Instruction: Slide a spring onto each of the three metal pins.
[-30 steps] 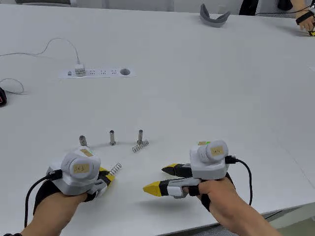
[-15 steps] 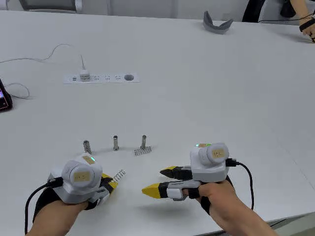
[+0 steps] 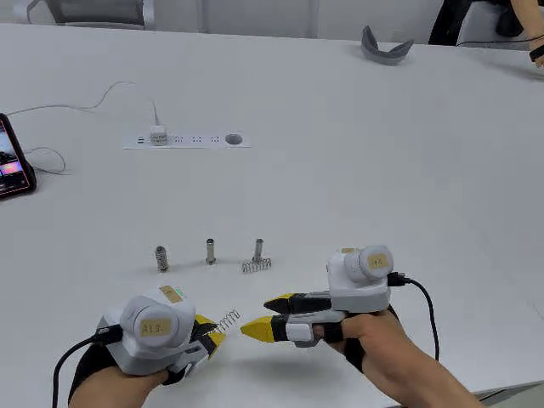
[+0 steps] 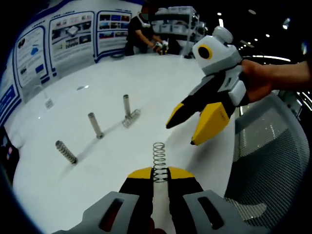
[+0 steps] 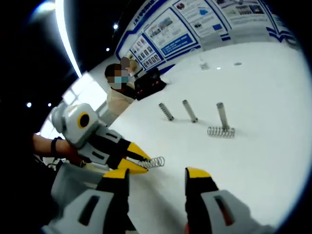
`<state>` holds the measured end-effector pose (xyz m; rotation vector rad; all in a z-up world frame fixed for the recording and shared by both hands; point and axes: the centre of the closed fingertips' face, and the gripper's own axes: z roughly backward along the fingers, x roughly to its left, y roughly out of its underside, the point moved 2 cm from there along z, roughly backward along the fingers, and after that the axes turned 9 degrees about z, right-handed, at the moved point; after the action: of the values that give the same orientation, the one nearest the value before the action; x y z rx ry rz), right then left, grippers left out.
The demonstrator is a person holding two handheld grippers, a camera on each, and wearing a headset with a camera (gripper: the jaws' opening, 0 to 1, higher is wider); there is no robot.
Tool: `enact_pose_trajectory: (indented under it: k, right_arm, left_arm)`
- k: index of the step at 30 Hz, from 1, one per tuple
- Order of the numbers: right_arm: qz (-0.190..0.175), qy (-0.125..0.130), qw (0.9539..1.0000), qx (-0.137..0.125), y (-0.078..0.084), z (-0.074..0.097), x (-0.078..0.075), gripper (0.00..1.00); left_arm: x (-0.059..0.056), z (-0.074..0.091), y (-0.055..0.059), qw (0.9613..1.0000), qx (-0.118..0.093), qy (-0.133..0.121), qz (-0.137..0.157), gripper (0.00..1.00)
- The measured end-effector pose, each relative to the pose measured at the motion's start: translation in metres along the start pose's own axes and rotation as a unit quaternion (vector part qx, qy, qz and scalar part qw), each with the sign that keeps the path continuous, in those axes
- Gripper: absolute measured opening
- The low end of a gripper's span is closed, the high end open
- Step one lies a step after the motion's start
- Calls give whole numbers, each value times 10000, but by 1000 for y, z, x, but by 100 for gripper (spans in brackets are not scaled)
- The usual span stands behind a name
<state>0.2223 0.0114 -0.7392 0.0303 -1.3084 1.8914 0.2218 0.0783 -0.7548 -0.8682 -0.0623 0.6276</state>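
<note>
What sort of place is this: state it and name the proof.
Probably a lab or demo workroom: a large white worktable, poster boards along the wall, a power strip on it.

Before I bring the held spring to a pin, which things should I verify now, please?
1. Left tool shut on held spring: ok.
2. Held spring's free end sticks out past the tips: ok.
3. Right tool open, carrying nothing: ok.
4. Middle pin upright and bare: ok.
5. Left pin has a spring on it: ok.
6. Right pin base free: not ok, loose spring lies there.
</note>
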Motion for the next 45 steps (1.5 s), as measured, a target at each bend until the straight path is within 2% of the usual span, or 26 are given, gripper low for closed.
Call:
enact_pose_trajectory:
  k: [12, 16, 26, 36, 45]
  right_arm:
    - [-330, -417, 9984, -178, -7, -8, 14, 32]
    - [-381, -549, 9972, -338, -11, -10, 19, 25]
    - [-390, -553, 9968, -423, -16, -6, 19, 18]
    - [-145, -640, 9970, -422, -29, 4, 22, 13]
    - [449, -664, 9967, -127, -42, 10, 28, 12]
  left_arm:
    - [-14, 13, -14, 9992, -138, 212, -299, 10]
    - [-17, 14, -19, 9986, -172, 257, -440, 10]
    - [-17, 16, -23, 9979, -191, 311, -540, 10]
    - [-21, 13, -31, 9964, -239, 454, -678, 10]
    - [-24, 13, -43, 9938, -324, 652, -841, 10]
